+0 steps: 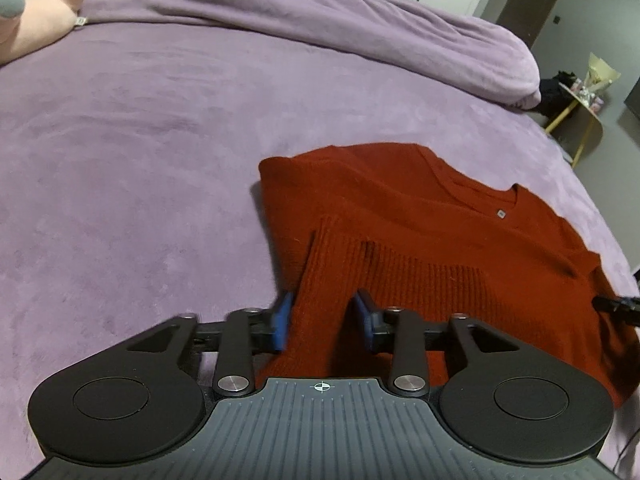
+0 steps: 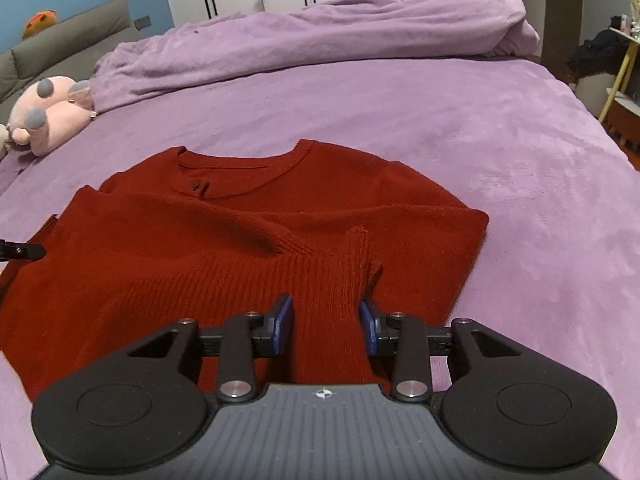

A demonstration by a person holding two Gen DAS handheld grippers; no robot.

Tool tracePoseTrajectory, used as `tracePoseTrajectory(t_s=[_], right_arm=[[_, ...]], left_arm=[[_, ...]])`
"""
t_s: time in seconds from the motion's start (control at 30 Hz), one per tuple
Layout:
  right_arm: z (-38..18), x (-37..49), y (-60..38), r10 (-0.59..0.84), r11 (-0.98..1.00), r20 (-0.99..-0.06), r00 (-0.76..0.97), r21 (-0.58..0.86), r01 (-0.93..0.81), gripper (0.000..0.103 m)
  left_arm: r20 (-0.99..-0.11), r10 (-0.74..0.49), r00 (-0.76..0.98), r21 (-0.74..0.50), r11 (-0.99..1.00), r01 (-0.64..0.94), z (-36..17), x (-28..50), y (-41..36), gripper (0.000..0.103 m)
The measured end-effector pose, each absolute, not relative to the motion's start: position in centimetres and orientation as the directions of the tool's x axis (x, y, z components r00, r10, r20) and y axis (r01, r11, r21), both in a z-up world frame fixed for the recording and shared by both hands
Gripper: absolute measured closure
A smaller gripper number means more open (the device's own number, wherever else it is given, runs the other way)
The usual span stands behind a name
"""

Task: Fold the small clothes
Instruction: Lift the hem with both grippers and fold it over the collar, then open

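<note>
A dark red knit sweater [image 1: 420, 216] lies on the purple bed, its lower part folded up over the chest so the ribbed hem [image 1: 400, 276] faces up. My left gripper [image 1: 324, 320] sits at the fold's left corner, open, with a ridge of knit loose between its blue pads [image 1: 280, 322]. In the right wrist view the sweater [image 2: 280, 200] shows its neckline at the far side. There my right gripper [image 2: 326, 324] is open at the fold's right corner, with fabric lying between its pads [image 2: 285, 324]. Each view catches the other gripper's black tip [image 1: 618, 304] [image 2: 22, 250] at its edge.
The purple sheet [image 2: 480, 152] spreads around the sweater. A bunched purple duvet [image 2: 320, 36] lies across the far side. A pink plush toy [image 2: 48, 116] rests at the far left by a grey headboard [image 2: 68, 40]. A yellow-legged side table [image 1: 580, 108] stands past the bed's right edge.
</note>
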State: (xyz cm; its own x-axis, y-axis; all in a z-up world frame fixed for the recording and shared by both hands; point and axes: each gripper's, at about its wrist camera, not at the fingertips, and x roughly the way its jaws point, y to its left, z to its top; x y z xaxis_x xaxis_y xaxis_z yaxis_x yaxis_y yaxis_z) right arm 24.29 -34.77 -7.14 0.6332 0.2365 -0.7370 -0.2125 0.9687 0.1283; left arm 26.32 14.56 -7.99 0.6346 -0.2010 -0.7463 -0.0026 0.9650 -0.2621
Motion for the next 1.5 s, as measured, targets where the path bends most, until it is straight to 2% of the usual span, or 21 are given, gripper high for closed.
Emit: tracePoseTrajectory(t_s=[0.03, 0.07, 0.13, 0.3, 0.43, 0.57, 0.7, 0.77, 0.8, 0.83, 0.9, 1.0, 1.07, 1.1, 1.17, 1.2, 1.23, 1.33, 1.4, 1.5], right_arm=[[-7.0, 24.2, -34.5, 0.210, 0.975, -0.735, 0.644, 0.103, -0.199, 0.082], [-6.9, 24.1, -34.3, 0.190, 0.978, -0.734, 0.652, 0.081, -0.194, 0.089], [-6.4, 23.7, -34.1, 0.169, 0.980, -0.718, 0.675, 0.051, -0.191, 0.095], [-3.5, 22.4, -34.4, 0.140, 0.985, -0.627, 0.766, 0.010, -0.171, 0.097], [-0.9, 24.1, -34.7, 0.097, 0.994, -0.554, 0.827, 0.004, -0.114, 0.098], [0.4, 28.3, -34.3, -0.021, 0.997, -0.493, 0.870, -0.077, -0.020, 0.103], [0.2, 32.0, -34.9, -0.083, 0.996, -0.496, 0.864, -0.053, 0.065, 0.103], [-0.7, 32.5, -35.5, -0.021, 0.999, -0.545, 0.838, 0.029, 0.044, 0.099], [-1.5, 32.6, -35.7, 0.035, 0.997, -0.579, 0.815, 0.077, 0.013, 0.086], [-2.4, 32.4, -35.9, 0.088, 0.993, -0.607, 0.790, 0.118, -0.020, 0.064], [-4.6, 31.9, -35.9, 0.143, 0.989, -0.652, 0.744, 0.124, -0.081, 0.050], [-7.2, 32.2, -35.5, 0.132, 0.991, -0.715, 0.686, 0.072, -0.115, 0.050], [-7.9, 33.0, -35.5, 0.148, 0.989, -0.728, 0.669, 0.101, -0.108, 0.050], [-8.0, 33.3, -35.6, 0.151, 0.989, -0.728, 0.669, 0.109, -0.105, 0.052], [-8.2, 34.1, -35.4, 0.152, 0.988, -0.733, 0.663, 0.105, -0.112, 0.068], [-8.3, 34.3, -35.0, 0.145, 0.989, -0.741, 0.656, 0.091, -0.116, 0.086], [-8.2, 34.0, -34.6, 0.131, 0.990, -0.743, 0.657, 0.069, -0.120, 0.095], [-7.4, 33.1, -33.4, 0.100, 0.988, -0.706, 0.701, -0.013, -0.155, 0.097], [-5.8, 32.5, -33.2, 0.058, 0.987, -0.637, 0.769, -0.081, -0.142, 0.098], [-3.4, 32.7, -33.6, -0.014, 0.992, -0.547, 0.837, -0.110, -0.055, 0.098]], left_arm=[[-0.746, -0.184, 0.641, -0.240, 0.971, 0.000, -7.9, 26.1, 14.4, 0.082], [-0.740, -0.177, 0.649, -0.229, 0.973, 0.005, -7.7, 25.9, 14.3, 0.090], [-0.727, -0.159, 0.668, -0.207, 0.978, 0.008, -6.9, 25.4, 14.3, 0.093], [-0.639, -0.160, 0.752, -0.225, 0.974, 0.016, -2.8, 24.9, 14.7, 0.094], [-0.567, -0.127, 0.814, -0.205, 0.979, 0.009, 0.7, 27.4, 14.1, 0.094], [-0.545, -0.068, 0.836, -0.164, 0.986, -0.026, 1.8, 32.2, 12.6, 0.093], [-0.586, 0.043, 0.809, -0.073, 0.992, -0.105, -0.3, 36.0, 10.3, 0.092], [-0.627, 0.039, 0.778, -0.053, 0.994, -0.093, -2.1, 36.7, 9.7, 0.092], [-0.641, 0.028, 0.767, -0.059, 0.995, -0.086, -2.9, 36.5, 9.7, 0.092], [-0.655, 0.018, 0.755, -0.065, 0.995, -0.081, -3.8, 36.1, 9.8, 0.092], [-0.679, 0.018, 0.734, -0.054, 0.996, -0.075, -5.2, 35.5, 10.3, 0.092], [-0.704, 0.000, 0.710, -0.072, 0.995, -0.072, -6.3, 34.9, 11.3, 0.092], [-0.710, -0.016, 0.704, -0.097, 0.993, -0.074, -6.5, 34.8, 12.1, 0.092], [-0.711, -0.022, 0.703, -0.104, 0.992, -0.074, -6.5, 34.8, 12.3, 0.092], [-0.713, -0.034, 0.700, -0.115, 0.991, -0.069, -6.6, 34.9, 12.6, 0.092], [-0.714, -0.038, 0.700, -0.116, 0.991, -0.066, -6.5, 34.8, 12.7, 0.092], [-0.711, -0.037, 0.702, -0.111, 0.992, -0.060, -6.5, 34.8, 12.6, 0.092], [-0.680, -0.026, 0.733, -0.083, 0.996, -0.042, -5.8, 34.6, 12.2, 0.093], [-0.657, -0.013, 0.754, -0.072, 0.996, -0.045, -4.8, 34.8, 12.0, 0.093], [-0.614, 0.011, 0.789, -0.079, 0.994, -0.075, -3.1, 35.5, 11.8, 0.094]])
